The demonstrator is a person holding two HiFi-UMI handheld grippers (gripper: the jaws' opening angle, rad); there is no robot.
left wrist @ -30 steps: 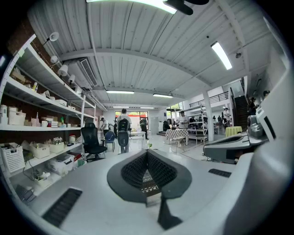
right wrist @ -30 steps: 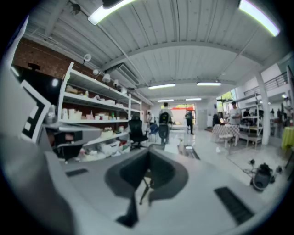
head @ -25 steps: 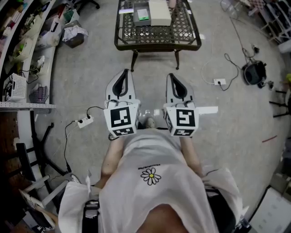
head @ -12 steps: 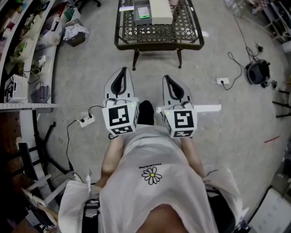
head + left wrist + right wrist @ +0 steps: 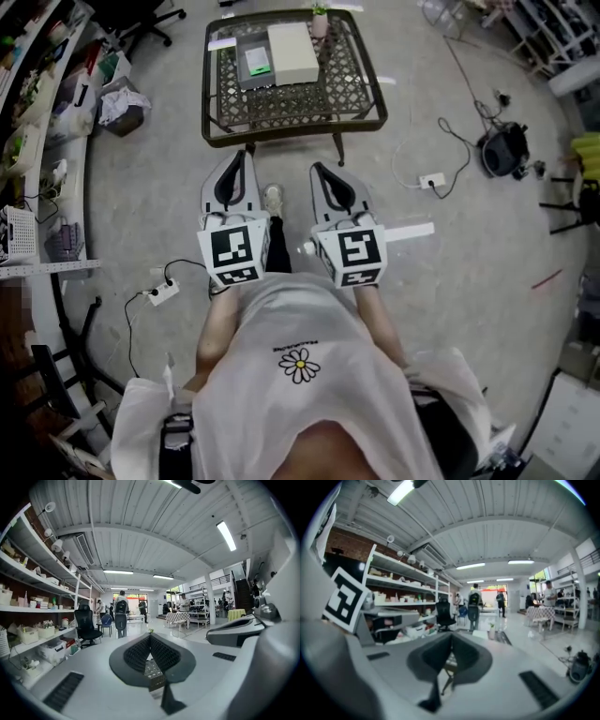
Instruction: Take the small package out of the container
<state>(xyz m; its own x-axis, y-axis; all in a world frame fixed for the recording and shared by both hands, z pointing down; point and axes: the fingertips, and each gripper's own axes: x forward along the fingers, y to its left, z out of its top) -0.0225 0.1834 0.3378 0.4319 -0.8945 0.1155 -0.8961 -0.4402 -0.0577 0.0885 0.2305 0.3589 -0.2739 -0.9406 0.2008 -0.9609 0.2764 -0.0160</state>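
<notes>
Sitting inside the grey container (image 5: 242, 56): the small package (image 5: 259, 67), pale with a green patch on top. No claw is touching it.

Container stands on a dark lattice-top worktop (image 5: 281, 105), towards its far left part in the head view. Cream box (image 5: 292, 52) just beside the container on the right, touching or nearly so. White sheet (image 5: 222, 43) at the worktop's left edge. Small potted plant (image 5: 320, 19) at the far edge.

Left claw (image 5: 239, 156): closed, with the tips meeting and nothing between them. It is held short of the worktop's near edge and pointing towards it. In the left gripper view, only a bit of the lattice shows through the gap behind the tips.

Right claw (image 5: 319, 170): closed and empty. It is alongside the left, also short of the near edge, and the two are apart. Marker cubes face up on both.

Person in a white shirt with a daisy print (image 5: 299, 365), one shoe (image 5: 273, 199) showing between the claws.

Concrete floor around: power strip (image 5: 161, 293) with its cable at lower left, white socket block (image 5: 432, 179) and a black round device (image 5: 502, 150) at right. Shelving (image 5: 37, 141) runs along the left side.
</notes>
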